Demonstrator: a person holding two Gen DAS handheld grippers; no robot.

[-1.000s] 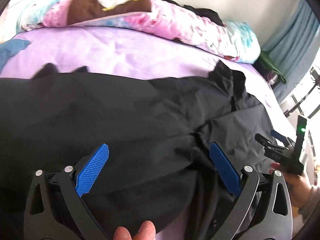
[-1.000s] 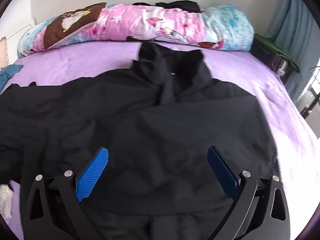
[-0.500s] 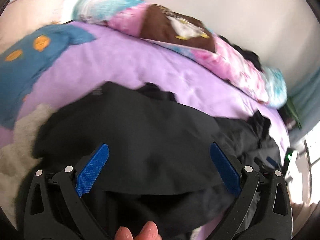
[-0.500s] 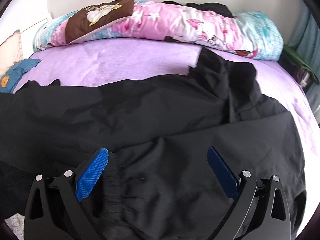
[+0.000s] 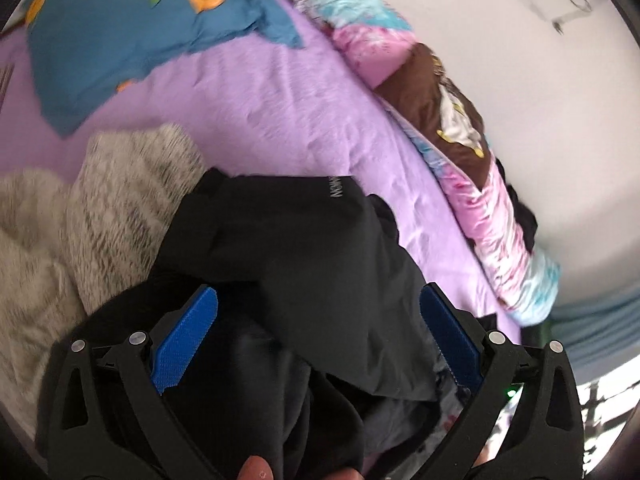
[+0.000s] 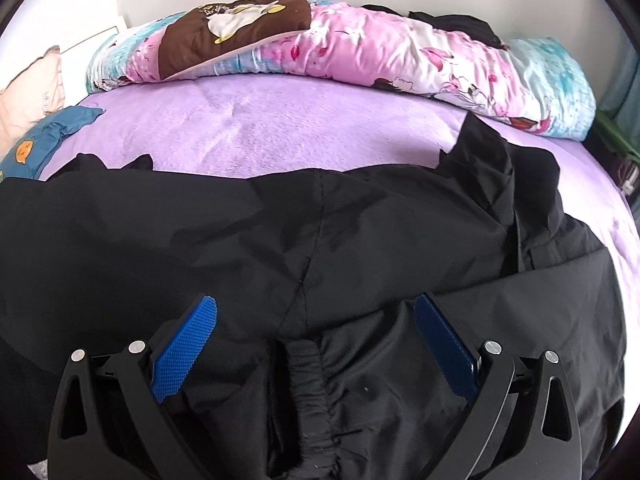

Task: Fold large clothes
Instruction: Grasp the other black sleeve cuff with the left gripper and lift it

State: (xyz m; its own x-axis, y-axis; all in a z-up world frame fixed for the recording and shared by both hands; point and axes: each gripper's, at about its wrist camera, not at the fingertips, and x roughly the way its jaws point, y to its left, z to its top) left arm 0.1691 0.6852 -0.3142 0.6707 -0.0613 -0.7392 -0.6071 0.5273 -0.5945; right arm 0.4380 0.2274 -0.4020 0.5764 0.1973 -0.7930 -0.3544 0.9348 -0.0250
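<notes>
A large black jacket [image 6: 320,240] lies spread across the purple bed [image 6: 280,128]. In the right wrist view its elastic cuff [image 6: 312,380] sits between the wide-open blue fingers of my right gripper [image 6: 316,320], just above the cloth. In the left wrist view the jacket's end [image 5: 288,248] with a small logo lies bunched under my left gripper [image 5: 320,312], whose jaws stand wide open over the fabric. Neither gripper pinches the cloth.
A rolled pink and blue floral quilt [image 6: 400,52] with a brown cushion [image 6: 232,28] lies along the wall. A blue cloth with orange shapes [image 5: 132,36] and a grey fuzzy blanket [image 5: 80,216] lie at the bed's left end.
My left gripper has swung left and turned toward the jacket's end, bringing the blue cloth and fuzzy blanket into view. My right gripper has shifted left along the jacket onto the cuff.
</notes>
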